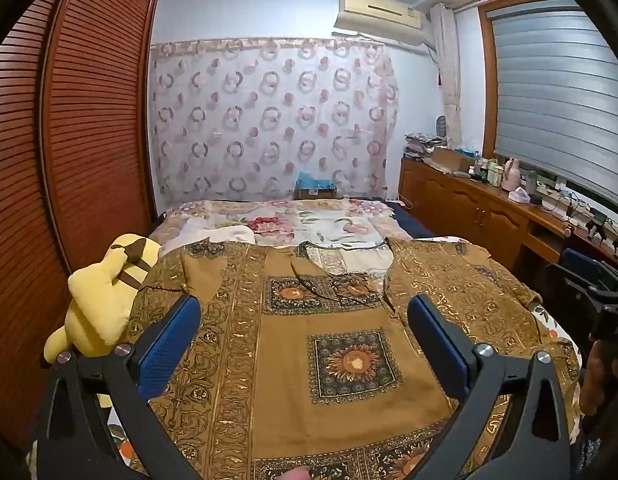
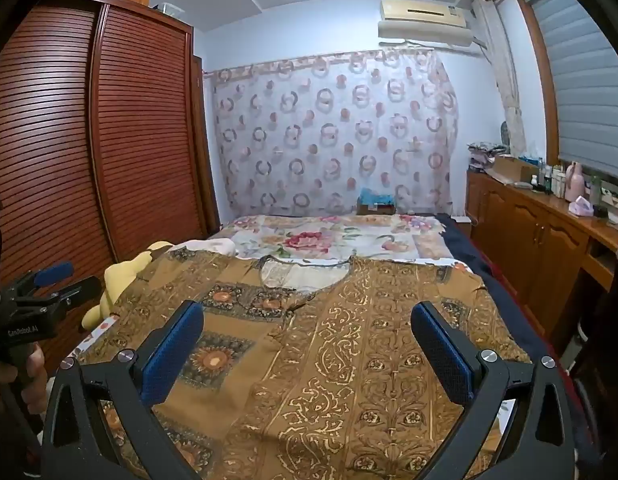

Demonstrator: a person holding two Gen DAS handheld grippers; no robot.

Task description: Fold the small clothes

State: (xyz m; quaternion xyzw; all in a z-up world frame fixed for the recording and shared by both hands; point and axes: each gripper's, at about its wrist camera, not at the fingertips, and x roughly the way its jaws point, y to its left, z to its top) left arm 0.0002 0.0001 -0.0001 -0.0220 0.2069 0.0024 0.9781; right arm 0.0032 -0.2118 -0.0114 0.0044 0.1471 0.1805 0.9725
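Brown patterned shirt point(image 1: 341, 360) lies flat beneath both grippers' wide, empty jaws.

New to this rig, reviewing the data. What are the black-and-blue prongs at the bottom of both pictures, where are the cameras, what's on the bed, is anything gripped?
No robot arm here: a person carries a two-finger gripper in each hand, each with a fisheye camera looking along its fingers. One picture is from the left gripper, the other from the right gripper. The prongs are fingers with blue pads.

A brown patterned shirt lies spread flat on the bed, neckline away from the cameras. A yellow plush toy sits at its left edge.

Both grippers are open above the shirt, gripping nothing.
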